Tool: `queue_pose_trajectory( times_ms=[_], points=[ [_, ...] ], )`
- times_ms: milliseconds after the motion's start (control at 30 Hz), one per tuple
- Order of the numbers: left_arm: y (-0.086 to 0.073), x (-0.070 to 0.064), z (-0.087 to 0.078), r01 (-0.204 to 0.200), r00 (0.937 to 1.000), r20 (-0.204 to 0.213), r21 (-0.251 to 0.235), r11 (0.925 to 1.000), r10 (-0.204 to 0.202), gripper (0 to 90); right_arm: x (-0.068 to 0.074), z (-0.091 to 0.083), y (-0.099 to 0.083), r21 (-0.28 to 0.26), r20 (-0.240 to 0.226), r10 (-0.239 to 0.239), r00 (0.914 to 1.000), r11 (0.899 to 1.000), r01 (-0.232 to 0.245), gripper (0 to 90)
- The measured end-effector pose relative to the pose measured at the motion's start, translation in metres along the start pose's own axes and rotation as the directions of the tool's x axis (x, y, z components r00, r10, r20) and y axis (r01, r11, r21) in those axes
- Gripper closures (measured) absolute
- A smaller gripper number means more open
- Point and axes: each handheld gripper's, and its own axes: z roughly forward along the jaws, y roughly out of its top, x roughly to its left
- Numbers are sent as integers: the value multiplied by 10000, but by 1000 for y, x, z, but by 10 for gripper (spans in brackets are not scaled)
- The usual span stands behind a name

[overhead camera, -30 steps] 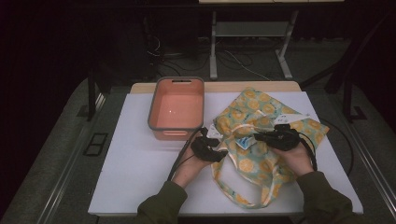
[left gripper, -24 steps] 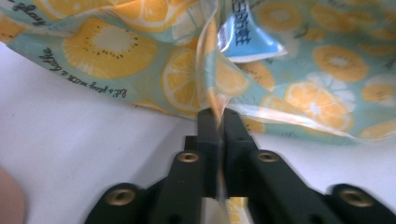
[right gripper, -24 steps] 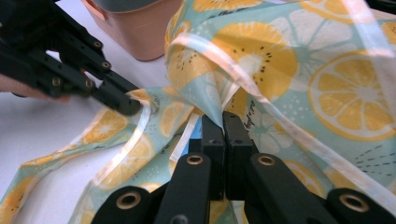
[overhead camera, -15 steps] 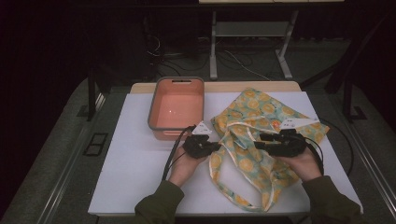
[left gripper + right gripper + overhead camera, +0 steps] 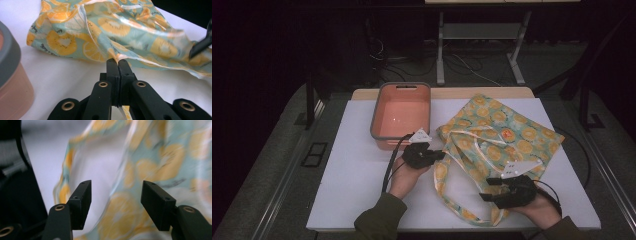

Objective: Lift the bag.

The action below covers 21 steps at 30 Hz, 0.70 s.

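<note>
A person at a white table (image 5: 362, 190) works a fruit-print tote bag (image 5: 507, 135) with two handheld grippers, and the job in hand looks like spreading or straightening the bag, with one side pinned and the other about to be taken up. The left gripper (image 5: 438, 155) is clamped on the bag's left edge; in the left gripper view its jaws sit pressed together with a thin fold of the printed fabric (image 5: 117, 57) nipped between the tips, the rest of the bag (image 5: 112, 27) lying rumpled across the table beyond them. The right gripper (image 5: 484, 189), held near the table's front edge, hovers over the bag's lower part where the looped handles (image 5: 447, 197) trail toward the person; the right gripper view shows its jaws well apart with nothing between them, the cloth (image 5: 155, 152) lying past and beneath the tips, though that picture is blurred and it is hard to say how close the fabric is. The next move appears to call for the right gripper to close on a handle or the lower hem, opposite the left grip, so the cloth can be drawn taut without tugging it from the left jaws. A salmon-pink bin with a grey rim (image 5: 375, 127) stands empty just behind the left gripper, beside the bag.
</note>
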Motion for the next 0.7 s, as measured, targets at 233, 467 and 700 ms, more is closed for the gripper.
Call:
queue_pose_trajectory(
  times_ms=[233,467,700],
  points=[
    [0,3,-5,110,9999,-11,-162,9998,-110,890,-5,11,-9,1067,852,-465,9953,9936,373,620],
    [1,2,-6,68,10000,5,-296,9995,-68,890,-22,11,-12,1190,1189,-409,9921,9925,267,880],
    [12,2,-18,-52,9998,-190,-1189,9929,30,892,-41,-6,-1,-31,1885,-103,9820,9999,111,890]
  ],
)
